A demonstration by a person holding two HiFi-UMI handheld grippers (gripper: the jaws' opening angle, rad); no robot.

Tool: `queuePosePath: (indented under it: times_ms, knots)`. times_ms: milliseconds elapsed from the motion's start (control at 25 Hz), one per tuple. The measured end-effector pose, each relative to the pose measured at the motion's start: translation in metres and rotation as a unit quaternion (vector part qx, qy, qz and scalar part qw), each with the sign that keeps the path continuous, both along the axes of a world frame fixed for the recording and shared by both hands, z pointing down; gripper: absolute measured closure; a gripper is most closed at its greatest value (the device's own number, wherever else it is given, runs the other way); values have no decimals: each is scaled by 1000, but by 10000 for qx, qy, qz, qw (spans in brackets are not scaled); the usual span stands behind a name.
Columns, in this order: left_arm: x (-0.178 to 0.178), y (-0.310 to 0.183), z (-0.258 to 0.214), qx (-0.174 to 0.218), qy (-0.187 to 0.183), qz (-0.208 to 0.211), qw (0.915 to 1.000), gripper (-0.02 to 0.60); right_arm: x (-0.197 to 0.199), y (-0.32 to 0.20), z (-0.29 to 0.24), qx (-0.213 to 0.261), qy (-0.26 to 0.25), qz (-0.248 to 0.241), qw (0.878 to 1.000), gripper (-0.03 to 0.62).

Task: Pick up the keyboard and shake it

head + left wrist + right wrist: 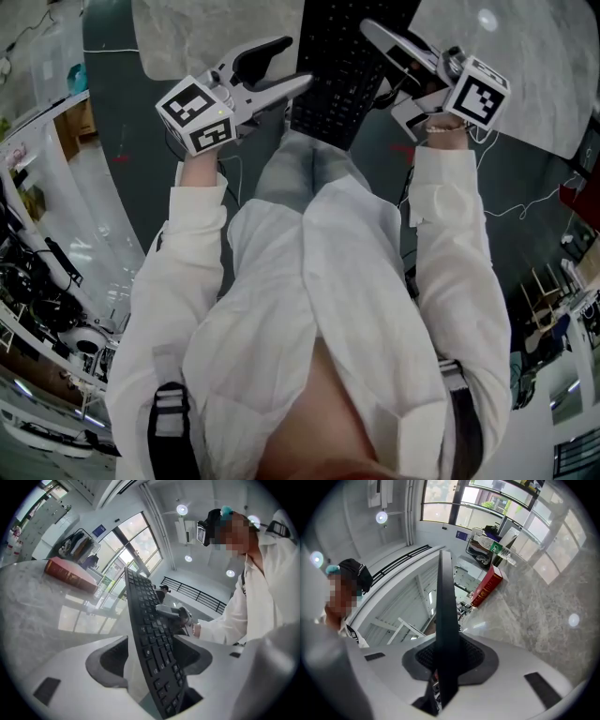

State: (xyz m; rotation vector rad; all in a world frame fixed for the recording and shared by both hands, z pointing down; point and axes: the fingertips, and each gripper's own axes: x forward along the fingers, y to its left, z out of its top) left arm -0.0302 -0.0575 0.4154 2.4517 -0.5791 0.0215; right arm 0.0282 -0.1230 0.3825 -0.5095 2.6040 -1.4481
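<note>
**Head view**
- kbd pos: black kbd point(337, 75) is up in the air in front of the person, over grey trouser legs point(305, 169) and dark floor. It's clear of the marble table point(197, 33), long axis running away from the body.
- L gripper: L gripper point(289, 64) at kbd's left edge, one jaw either side of it. Marker cube point(197, 114) sits toward the wrist.
- R gripper: R gripper point(375, 64) at kbd's right edge, opposite the L one. White sleeve point(450, 216) behind it.

**L gripper view**
- claw: L gripper point(152, 660) pinching kbd point(150, 634), key side toward the right-hand pad. Kbd runs up and away, tilted.
- far edge: R gripper point(176, 613) on kbd's opposite edge.
- bkgd: red book point(70, 573) lying on table point(28, 620).

**R gripper view**
- claw: R gripper point(447, 660) clamped on kbd point(446, 620), which is seen edge-on and stands near upright btw the pads.
- bkgd: red book point(487, 585) on table point(539, 611), well apart from kbd.
</note>
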Motion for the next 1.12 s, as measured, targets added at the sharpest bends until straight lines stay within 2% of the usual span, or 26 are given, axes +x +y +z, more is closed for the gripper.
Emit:
queuePosePath:
  times_ms: [360,680,920,1120]
  knots:
    - [12,-20,-40,279,0,77,9996,284,4,13,-29,146,-236,-231,9993,496]
    - [33,-9,-66,338,288,425,9981,273,-2,28,-73,543,-303,-572,9964,496]
    - [31,-3,-105,680,533,480,9951,275,-13,41,-111,966,-235,-809,9918,496]
    - [38,8,-126,908,443,720,9923,275,-15,46,-141,1250,-271,-805,9885,496]
